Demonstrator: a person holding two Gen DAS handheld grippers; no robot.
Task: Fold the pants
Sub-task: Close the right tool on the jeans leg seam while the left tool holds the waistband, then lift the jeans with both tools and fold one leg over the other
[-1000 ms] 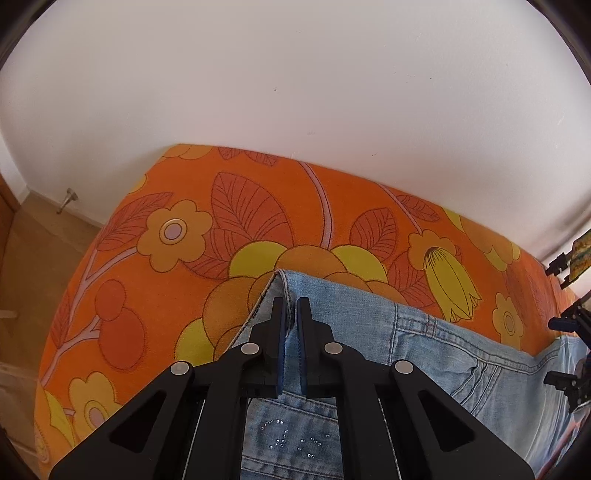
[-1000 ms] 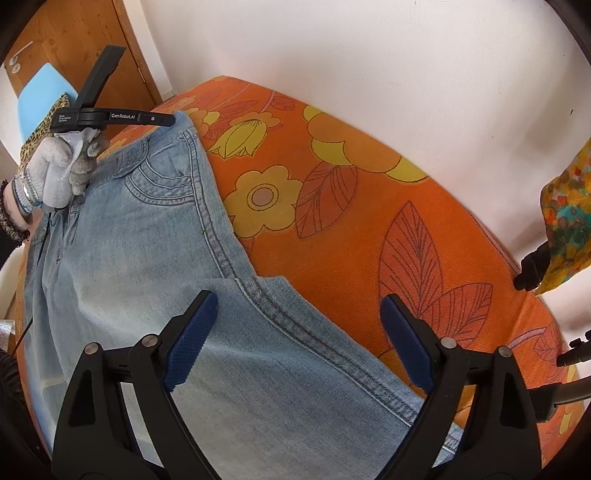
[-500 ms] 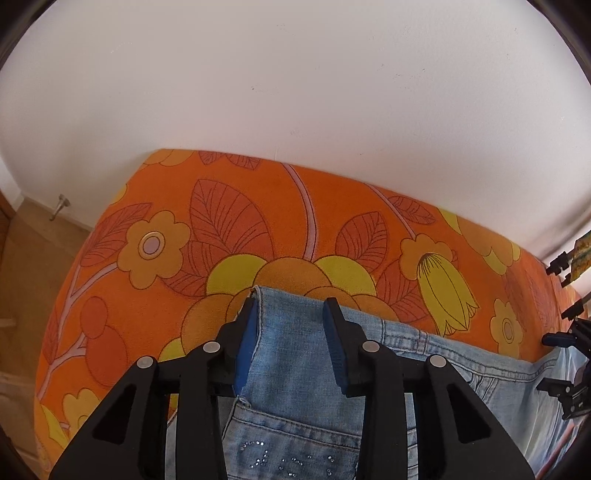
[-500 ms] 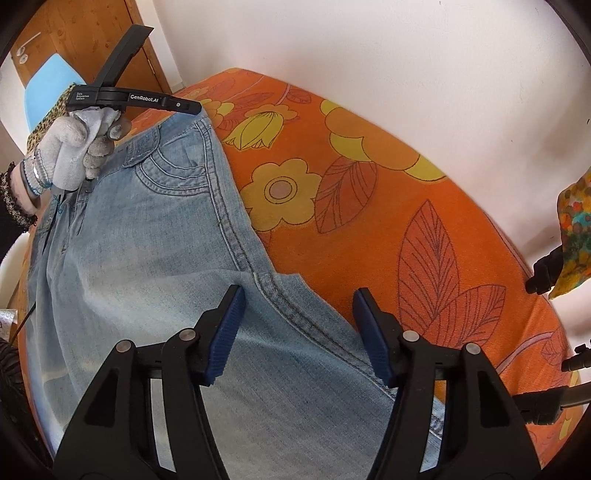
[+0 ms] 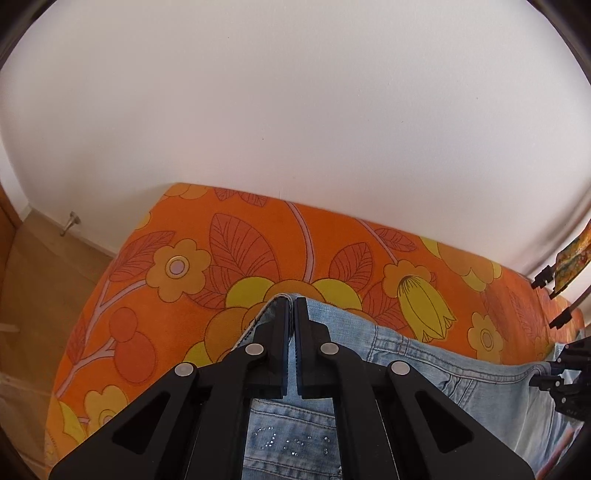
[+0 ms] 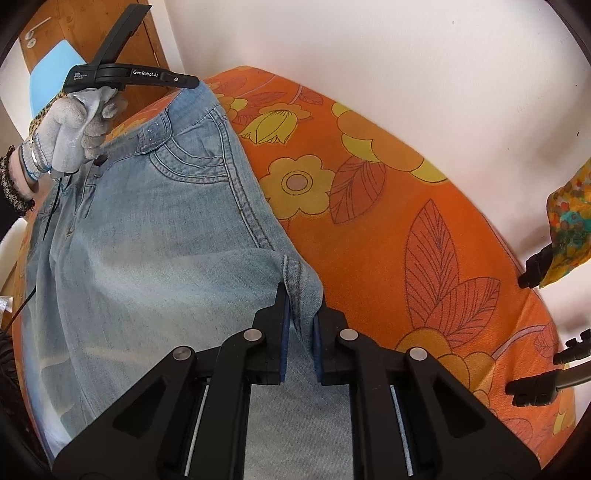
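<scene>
Light blue jeans [image 6: 147, 236] lie spread on an orange flowered bed cover [image 6: 406, 229]. My left gripper [image 5: 292, 306] is shut on the waistband corner of the jeans [image 5: 424, 354]; it also shows in the right wrist view [image 6: 184, 79], held by a gloved hand at the far end. My right gripper [image 6: 300, 306] is shut on a bunched fold of a leg's side seam, which is pinched between its blue pads [image 6: 283, 332]. The right gripper's edge shows at the far right of the left wrist view.
A white wall [image 5: 295, 110] runs along the far side of the bed [image 5: 155, 302]. A wooden door [image 6: 92, 33] and a blue chair [image 6: 51, 62] stand beyond the waistband end. A colourful cloth [image 6: 569, 229] on black clips hangs at the right. Wooden floor [image 5: 40, 280] lies left.
Both grippers were open half a second ago and have now shut on the denim. The right one has pinched up a fold of the leg seam.
</scene>
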